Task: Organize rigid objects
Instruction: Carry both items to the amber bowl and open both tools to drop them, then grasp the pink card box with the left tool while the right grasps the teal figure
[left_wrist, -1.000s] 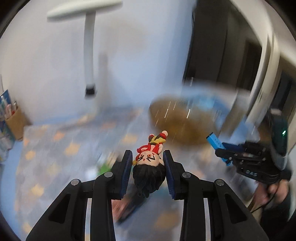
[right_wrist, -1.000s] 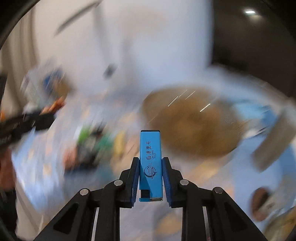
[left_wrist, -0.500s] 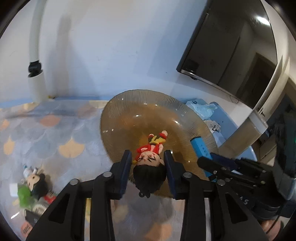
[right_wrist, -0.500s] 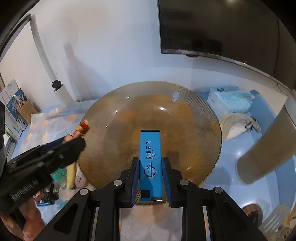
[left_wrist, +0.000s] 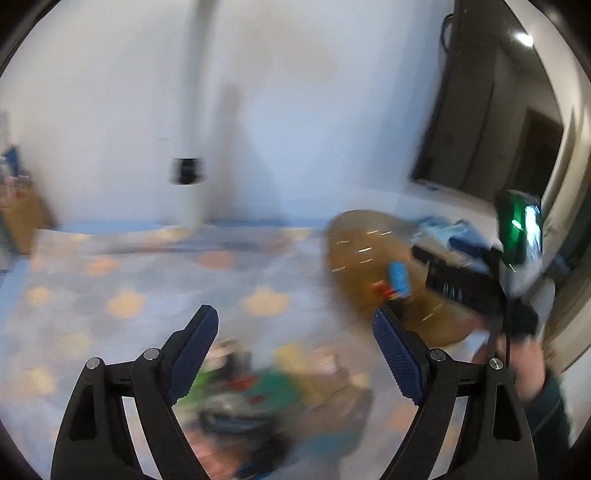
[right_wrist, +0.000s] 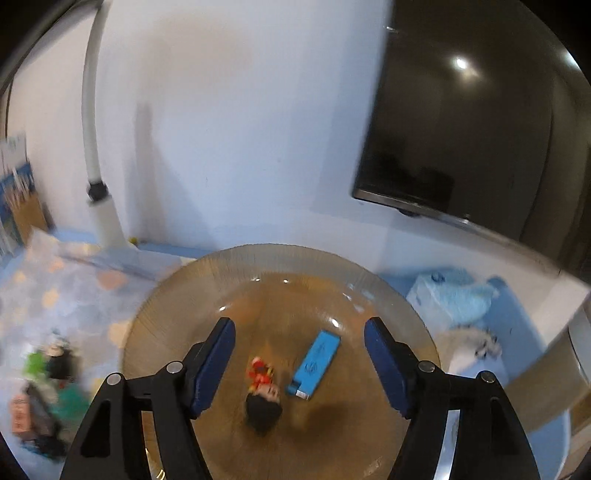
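White wall and a dark wall-mounted screen (right_wrist: 476, 122) stand behind a table with a pale blue cloth (left_wrist: 122, 280) dotted with peach scallops. Your amber ribbed glass plate (right_wrist: 177, 295) sits on it, and inside lie the two things you just let go of: the small doll (right_wrist: 262, 391) with black hair and red clothes, flat on its back, and the blue lighter (right_wrist: 316, 363) just beside it, apart from it and angled toward the far rim.

Your right claw (right_wrist: 299, 363) hangs over the plate; its jaws have just been opening and nothing is pinched between them, the doll and lighter lying loose on the plate below. Your left claw (left_wrist: 291, 354) has likewise just been opening, stands very wide and is empty, and it now points at the blurred heap of toys (left_wrist: 258, 380) on the cloth, left of the plate.

Those leftovers look like small hard plastic pieces: light, stiff, somewhat slick, so probably prone to skate on the cloth if nudged. Blur hides their shapes, so pick one only once you can see it. I'd take a figure across its widest firm part, such as the head, and a flat bar across its narrow sides. Treat the plate as breakable: lower things in, don't drop them.
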